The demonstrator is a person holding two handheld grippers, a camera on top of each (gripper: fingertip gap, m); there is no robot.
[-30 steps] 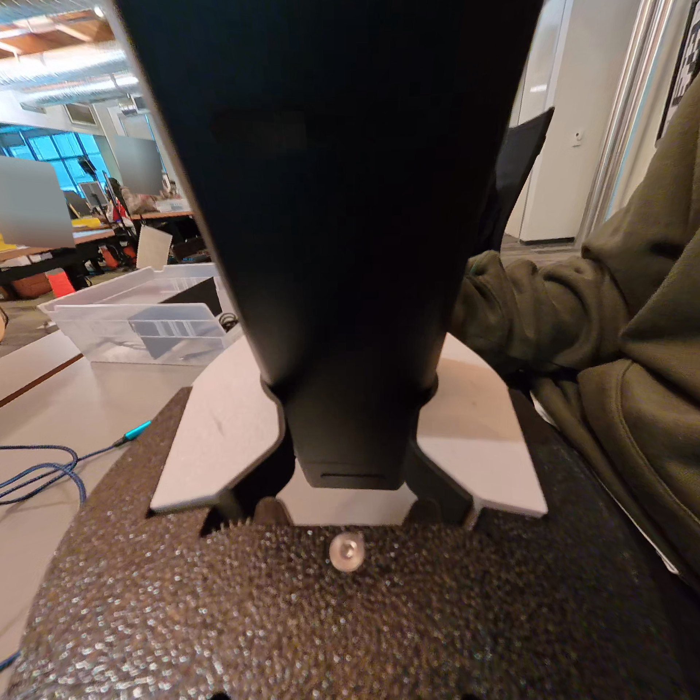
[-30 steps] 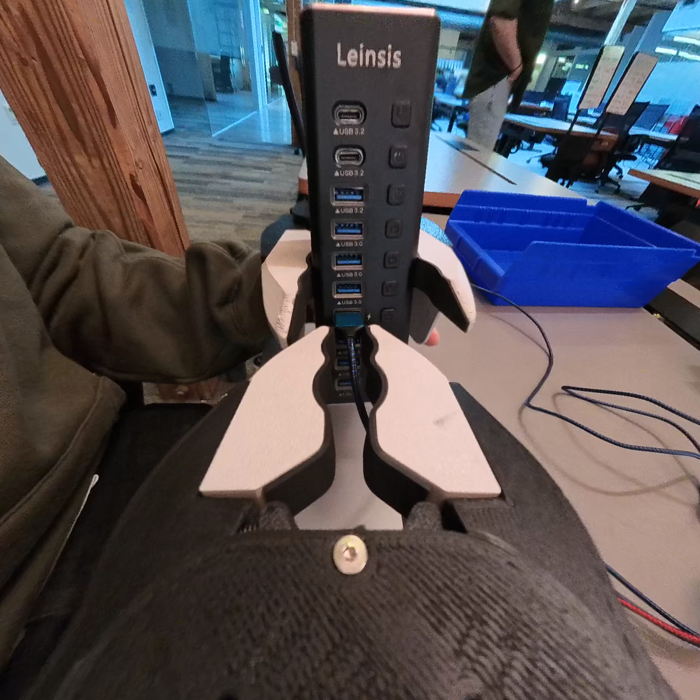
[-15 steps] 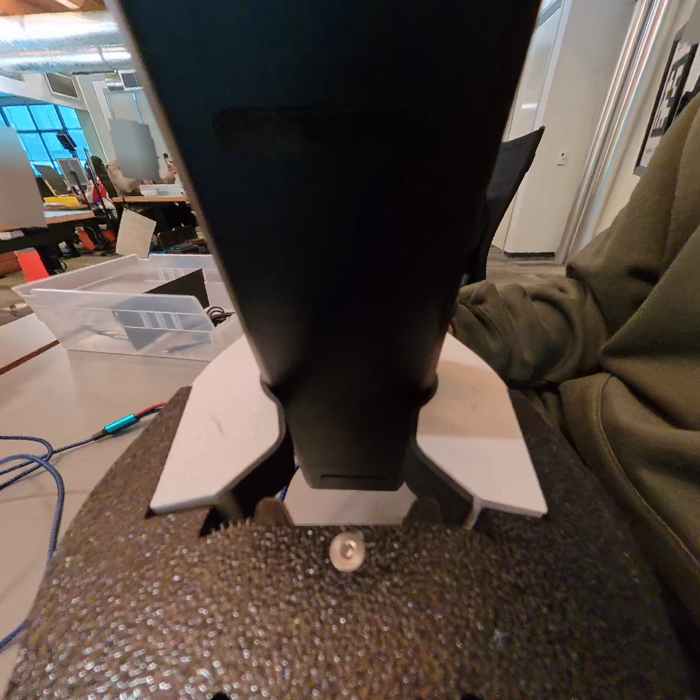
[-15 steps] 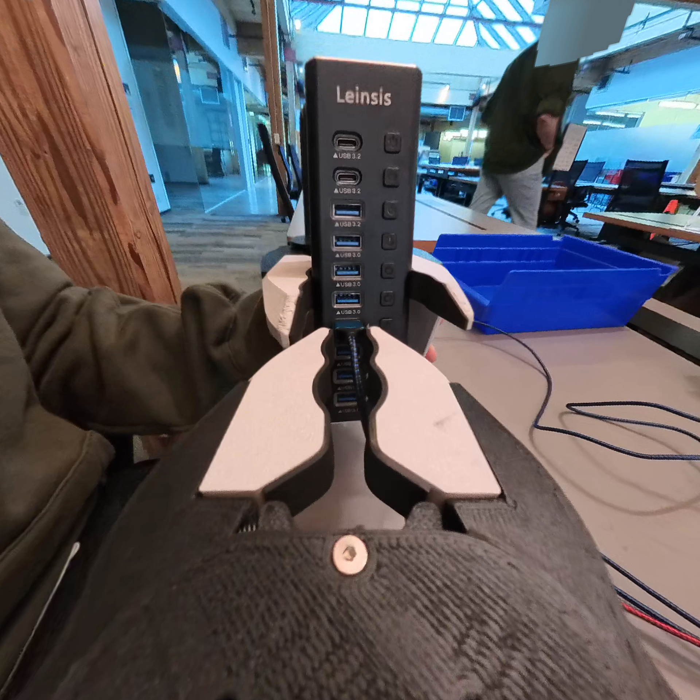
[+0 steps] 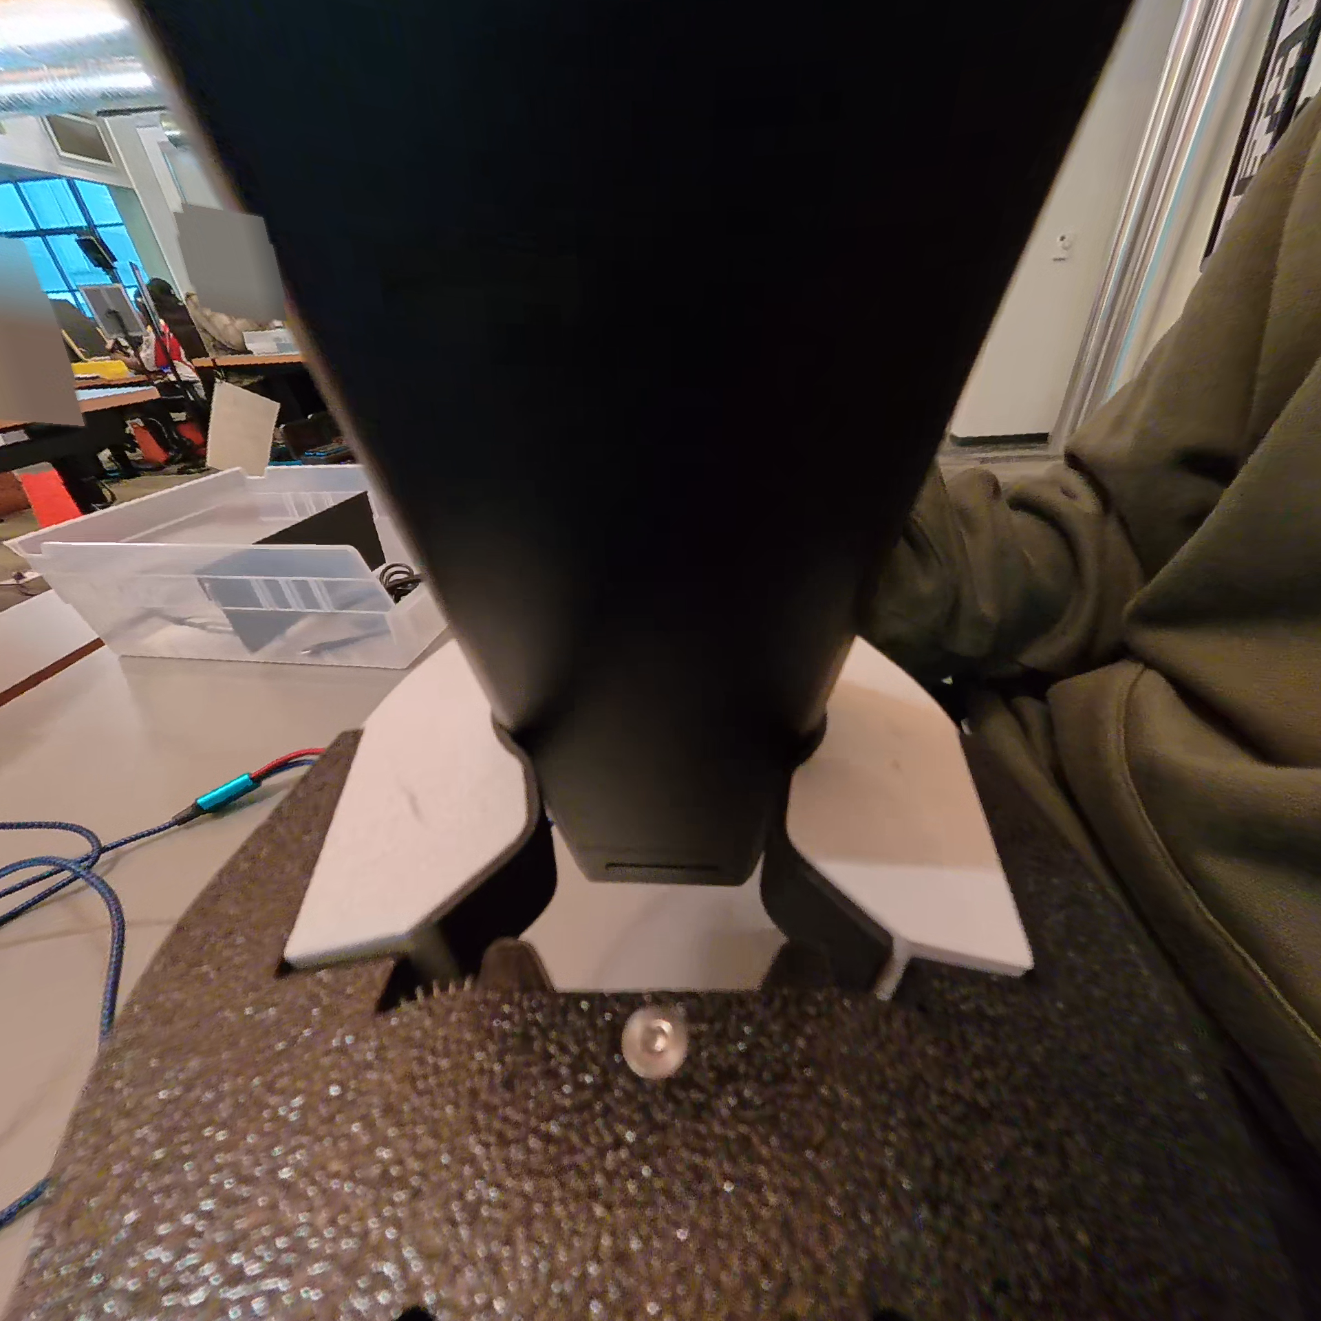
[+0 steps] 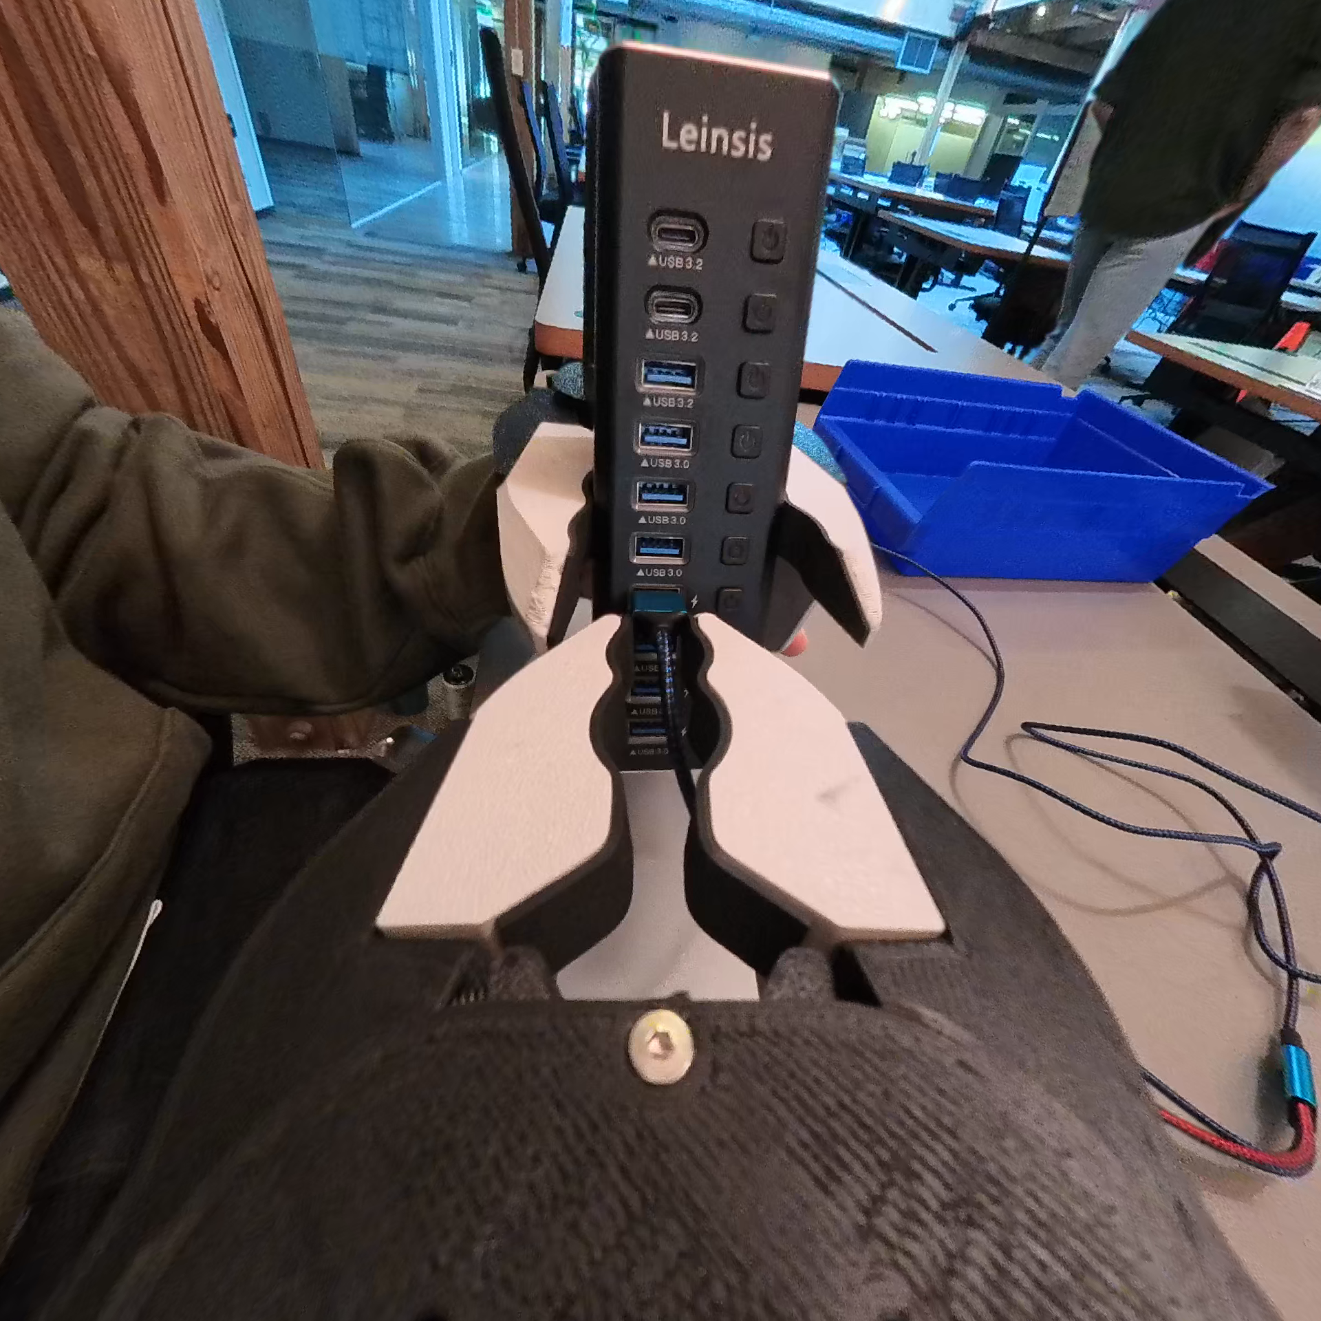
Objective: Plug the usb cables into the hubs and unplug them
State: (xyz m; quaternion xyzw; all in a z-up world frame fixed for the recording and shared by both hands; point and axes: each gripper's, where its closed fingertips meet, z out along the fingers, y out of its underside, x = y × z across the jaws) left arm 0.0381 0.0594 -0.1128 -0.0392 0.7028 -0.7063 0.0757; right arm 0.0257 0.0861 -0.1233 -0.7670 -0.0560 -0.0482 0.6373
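A black multi-port USB hub point(image 6: 715, 300) stands upright in the air, its port side facing the right wrist view. My left gripper point(image 5: 665, 679) is shut on the hub's lower sides; the left wrist view shows only the hub's plain back point(image 5: 643, 357). The left gripper's white fingers point(image 6: 536, 536) also show on both sides of the hub in the right wrist view. A teal USB plug point(image 6: 656, 602) sits in a port low on the hub. My right gripper point(image 6: 657, 625) is closed around the plug's rear end, and its dark braided cable point(image 6: 672, 686) runs back between the fingers.
A blue bin point(image 6: 1036, 500) stands on the table at the right, and a clear plastic bin point(image 5: 214, 593) at the left. Loose braided cables point(image 6: 1144, 822) and a teal connector with a red lead point(image 6: 1294, 1086) lie on the table. An olive sleeve point(image 6: 250, 572) and a wooden post point(image 6: 143, 214) are at the left. Both grippers' tips are close together, under 4 cm apart.
Both grips have held. The hub and both grippers have shifted and tilted slightly together. The teal plug now shows just past my right fingertips, still in its port.
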